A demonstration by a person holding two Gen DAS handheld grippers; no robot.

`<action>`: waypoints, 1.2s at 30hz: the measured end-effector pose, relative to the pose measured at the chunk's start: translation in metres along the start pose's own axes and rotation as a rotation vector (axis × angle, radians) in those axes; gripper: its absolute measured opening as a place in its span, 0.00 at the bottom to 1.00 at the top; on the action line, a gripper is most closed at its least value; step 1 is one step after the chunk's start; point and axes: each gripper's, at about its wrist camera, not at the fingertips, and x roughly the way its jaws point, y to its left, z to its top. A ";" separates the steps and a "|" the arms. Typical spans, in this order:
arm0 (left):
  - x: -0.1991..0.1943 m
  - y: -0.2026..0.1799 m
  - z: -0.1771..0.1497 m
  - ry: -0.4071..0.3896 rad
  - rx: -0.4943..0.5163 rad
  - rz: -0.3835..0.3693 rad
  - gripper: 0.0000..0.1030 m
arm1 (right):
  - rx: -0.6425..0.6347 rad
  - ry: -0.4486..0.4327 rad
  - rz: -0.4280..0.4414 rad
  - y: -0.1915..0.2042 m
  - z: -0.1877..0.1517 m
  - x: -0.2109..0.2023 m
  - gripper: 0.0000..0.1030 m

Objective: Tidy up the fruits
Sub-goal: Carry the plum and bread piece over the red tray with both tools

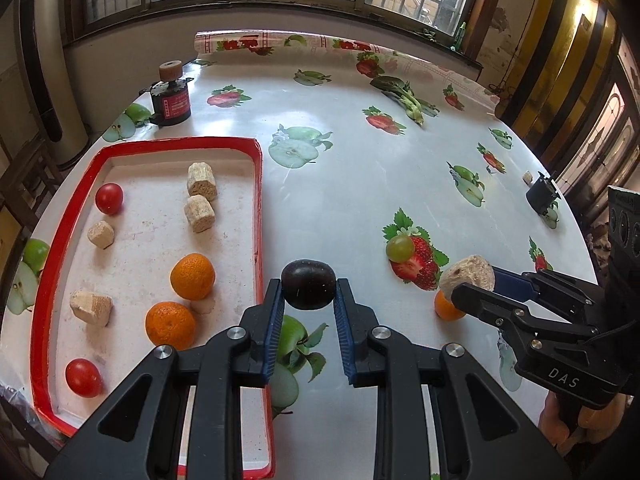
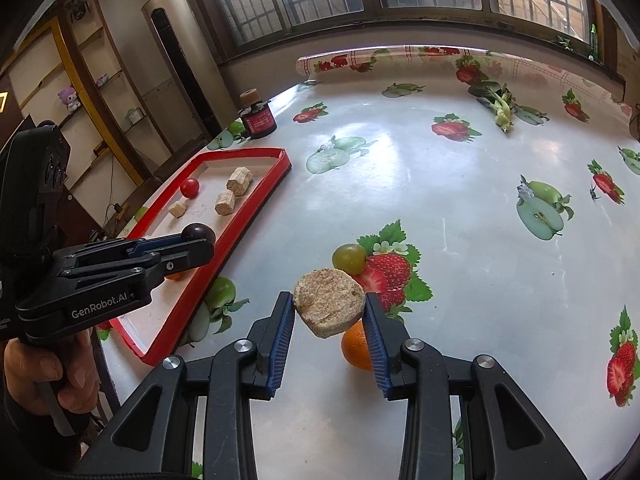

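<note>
My left gripper [image 1: 308,290] is shut on a dark plum [image 1: 308,285], held above the table just right of the red-rimmed tray [image 1: 259,200]. The tray holds two oranges [image 1: 192,276], two red tomatoes [image 1: 109,198] and several beige chunks [image 1: 202,185]. In the right wrist view my right gripper [image 2: 329,314] is shut on a round beige chunk [image 2: 329,307], lifted over an orange [image 2: 357,347] that lies on the table. A green grape [image 2: 349,258] rests on the cloth just beyond. The left gripper [image 2: 199,245] with the plum [image 2: 199,233] shows at the left over the tray [image 2: 256,200].
A dark jar with a cork lid [image 1: 171,98] stands behind the tray. A leafy green vegetable [image 1: 404,98] lies at the far side. A small black object [image 1: 542,196] sits near the right edge. A hand [image 2: 48,372] holds the left gripper's handle. The cloth is printed with fruit pictures.
</note>
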 end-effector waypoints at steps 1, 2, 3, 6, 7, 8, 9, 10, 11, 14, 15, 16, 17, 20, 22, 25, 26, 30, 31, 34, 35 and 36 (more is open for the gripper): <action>-0.003 0.002 -0.002 -0.003 -0.002 0.002 0.22 | -0.002 -0.001 0.003 0.002 0.000 0.000 0.35; -0.006 0.004 -0.003 -0.006 -0.006 0.005 0.22 | -0.005 -0.002 0.005 0.004 0.000 -0.001 0.35; -0.008 0.006 -0.005 -0.010 -0.009 0.008 0.22 | -0.009 -0.002 0.006 0.006 0.000 -0.001 0.35; -0.016 0.011 -0.009 -0.022 -0.017 0.017 0.22 | -0.018 -0.005 0.011 0.012 0.001 -0.001 0.35; -0.018 0.013 -0.010 -0.025 -0.019 0.022 0.22 | -0.021 -0.005 0.013 0.014 0.002 -0.001 0.35; -0.020 0.015 -0.012 -0.028 -0.021 0.027 0.22 | -0.023 -0.006 0.014 0.016 0.002 -0.001 0.35; -0.021 0.016 -0.013 -0.030 -0.025 0.031 0.22 | -0.025 -0.007 0.015 0.017 0.002 -0.001 0.35; -0.023 0.019 -0.015 -0.031 -0.029 0.034 0.22 | -0.027 -0.008 0.016 0.019 0.002 -0.001 0.35; -0.024 0.021 -0.016 -0.032 -0.033 0.038 0.22 | -0.028 -0.008 0.017 0.020 0.002 0.000 0.35; -0.028 0.028 -0.021 -0.033 -0.042 0.049 0.22 | -0.033 -0.005 0.023 0.025 0.001 0.001 0.35; -0.029 0.030 -0.022 -0.034 -0.044 0.052 0.22 | -0.036 -0.004 0.026 0.026 0.001 0.002 0.35; -0.029 0.032 -0.023 -0.033 -0.047 0.054 0.22 | -0.039 -0.002 0.027 0.028 0.001 0.002 0.35; -0.030 0.035 -0.024 -0.034 -0.050 0.055 0.22 | -0.041 -0.001 0.028 0.030 0.001 0.003 0.35; -0.032 0.040 -0.026 -0.034 -0.057 0.060 0.22 | -0.047 0.003 0.030 0.034 0.001 0.005 0.35; -0.034 0.044 -0.027 -0.036 -0.061 0.063 0.22 | -0.052 0.004 0.032 0.037 0.002 0.007 0.35; -0.036 0.050 -0.028 -0.038 -0.066 0.068 0.22 | -0.061 0.008 0.034 0.043 0.003 0.008 0.35; -0.036 0.052 -0.028 -0.038 -0.068 0.070 0.22 | -0.064 0.009 0.034 0.044 0.003 0.009 0.35; -0.038 0.062 -0.030 -0.037 -0.079 0.077 0.22 | -0.075 0.017 0.036 0.052 0.004 0.013 0.35; -0.039 0.065 -0.031 -0.036 -0.082 0.078 0.22 | -0.079 0.019 0.038 0.055 0.004 0.014 0.35; -0.040 0.075 -0.034 -0.035 -0.095 0.083 0.22 | -0.090 0.024 0.045 0.063 0.006 0.019 0.35; -0.041 0.079 -0.036 -0.035 -0.100 0.085 0.22 | -0.094 0.026 0.049 0.066 0.006 0.020 0.35; -0.042 0.083 -0.037 -0.034 -0.105 0.088 0.22 | -0.100 0.028 0.051 0.070 0.006 0.022 0.35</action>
